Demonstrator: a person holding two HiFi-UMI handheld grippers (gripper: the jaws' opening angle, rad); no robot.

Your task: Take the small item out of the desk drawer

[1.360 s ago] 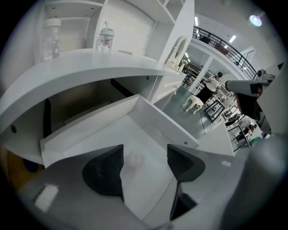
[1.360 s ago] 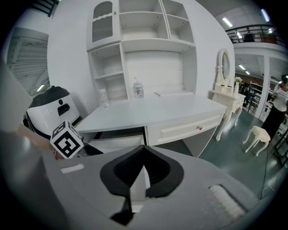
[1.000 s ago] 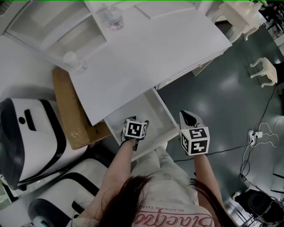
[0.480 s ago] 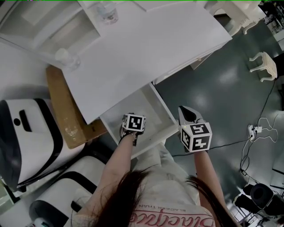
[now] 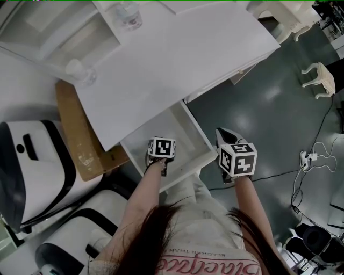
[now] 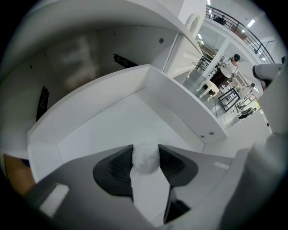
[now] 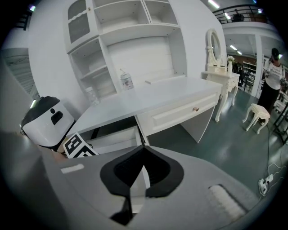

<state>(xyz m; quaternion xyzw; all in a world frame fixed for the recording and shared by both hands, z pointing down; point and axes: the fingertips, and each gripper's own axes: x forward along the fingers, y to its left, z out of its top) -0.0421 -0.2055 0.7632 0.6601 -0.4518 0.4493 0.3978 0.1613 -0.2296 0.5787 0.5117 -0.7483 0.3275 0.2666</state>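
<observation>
We have the left gripper [image 6: 145, 147] down inside the open drawer [image 5: 166, 126] of the white desk [image 5: 177, 59]. Its jaws are closing, and the pads already touch both sides of the small white fluffy ball [image 6: 145, 159], which sits just above the bare white drawer bottom. Our right gripper [image 7: 145, 148] hangs outside the drawer's front right corner, jaw tips met and nothing between them. The desktop is plain white, with a clear bottle [image 5: 129, 16] near its back edge below the open white shelves [image 7: 121, 36]. The floor [image 5: 269, 107] is dark and glossy; a small white stool [image 5: 318, 78] stands well off to the right, and a brown cardboard sheet [image 5: 75, 129] lies beside the desk's left end
</observation>
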